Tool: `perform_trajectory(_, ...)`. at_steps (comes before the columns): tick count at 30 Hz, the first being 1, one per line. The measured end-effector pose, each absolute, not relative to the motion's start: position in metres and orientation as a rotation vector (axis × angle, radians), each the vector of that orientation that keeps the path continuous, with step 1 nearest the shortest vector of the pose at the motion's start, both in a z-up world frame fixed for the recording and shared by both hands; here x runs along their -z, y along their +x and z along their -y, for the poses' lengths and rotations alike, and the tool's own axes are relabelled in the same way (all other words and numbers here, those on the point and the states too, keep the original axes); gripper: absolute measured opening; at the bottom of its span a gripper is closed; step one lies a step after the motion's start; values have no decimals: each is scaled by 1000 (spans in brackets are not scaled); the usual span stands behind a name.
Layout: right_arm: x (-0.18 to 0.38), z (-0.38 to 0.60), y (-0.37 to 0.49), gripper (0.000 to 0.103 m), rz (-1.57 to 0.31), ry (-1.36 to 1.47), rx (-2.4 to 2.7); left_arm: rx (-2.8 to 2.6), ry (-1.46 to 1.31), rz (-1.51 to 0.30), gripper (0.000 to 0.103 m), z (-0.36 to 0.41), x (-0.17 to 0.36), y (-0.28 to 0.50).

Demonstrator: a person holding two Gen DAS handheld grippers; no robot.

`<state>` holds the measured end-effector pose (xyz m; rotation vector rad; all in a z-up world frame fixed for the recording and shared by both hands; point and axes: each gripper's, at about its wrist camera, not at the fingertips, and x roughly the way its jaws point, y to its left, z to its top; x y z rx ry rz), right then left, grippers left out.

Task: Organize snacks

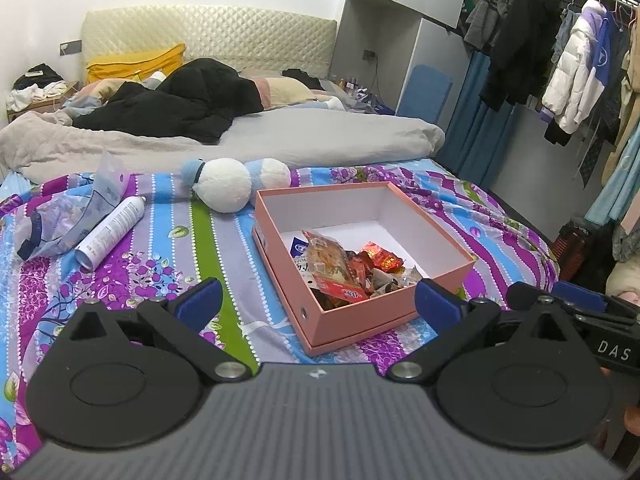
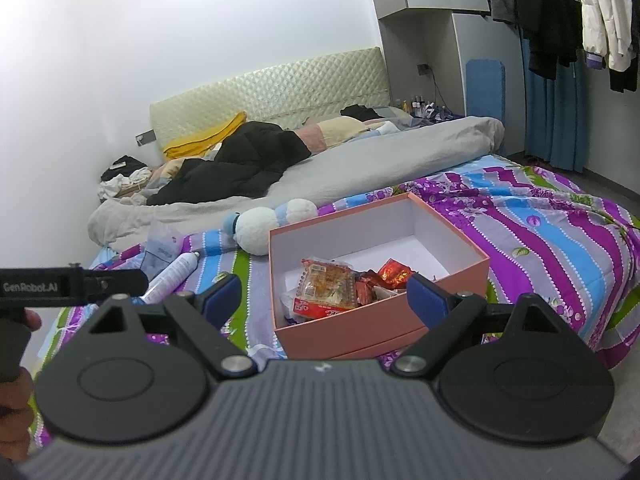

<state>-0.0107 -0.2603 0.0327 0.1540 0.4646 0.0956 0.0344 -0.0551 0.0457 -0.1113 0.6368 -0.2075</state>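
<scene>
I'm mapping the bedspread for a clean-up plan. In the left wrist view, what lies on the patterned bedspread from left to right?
Crumpled plastic bag → white spray can → white and blue plush toy → pink box with snack packets inside.

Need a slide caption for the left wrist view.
Open left gripper facing a pink box of snack packets on a floral bedspread.
</scene>
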Motion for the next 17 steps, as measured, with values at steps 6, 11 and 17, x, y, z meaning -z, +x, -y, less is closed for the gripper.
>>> perform_trajectory(6, -33, 259, -11, 91, -463, 152, -100, 203, -112, -636, 103, 55, -47, 34)
perform_trajectory(11, -33, 259, -10, 91, -466, 152, -99, 201, -118, -641, 103, 53, -47, 35)
perform_trajectory(17, -32, 258, -7, 91, -469, 150, -99, 201, -119, -642, 103, 53, -46, 36)
